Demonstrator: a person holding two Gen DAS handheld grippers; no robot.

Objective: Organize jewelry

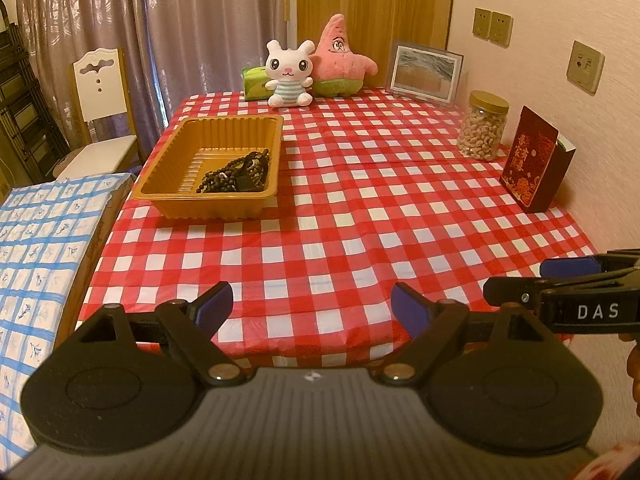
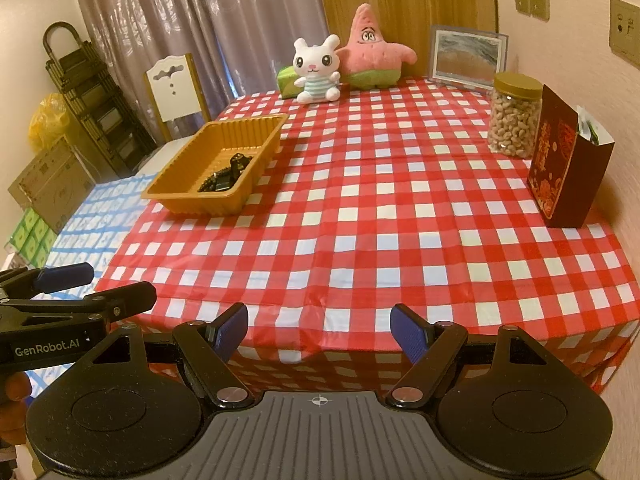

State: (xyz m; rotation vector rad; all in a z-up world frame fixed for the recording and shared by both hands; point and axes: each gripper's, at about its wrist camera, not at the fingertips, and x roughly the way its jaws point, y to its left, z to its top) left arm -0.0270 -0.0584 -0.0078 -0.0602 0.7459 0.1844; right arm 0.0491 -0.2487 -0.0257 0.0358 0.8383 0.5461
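We read "DAS" on our right gripper (image 2: 319, 330), "GenRobot.AI" on our left gripper (image 1: 312, 307), both angled downward over the red-and-white checked plastic tablecloth (image 2: 380, 216), jaws wide, empty.

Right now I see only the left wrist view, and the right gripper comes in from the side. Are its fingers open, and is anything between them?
Observer: Yes, the right gripper is open. Between its fingers I see only the checked tablecloth.
Operator: What is to the left, past the blue checked cloth?
Observer: A cardboard box stands there, at the foot of the dark folding rack.
Operator: Anything else near that box?
Observer: A yellow bag lies behind it, and small green boxes are stacked in front.
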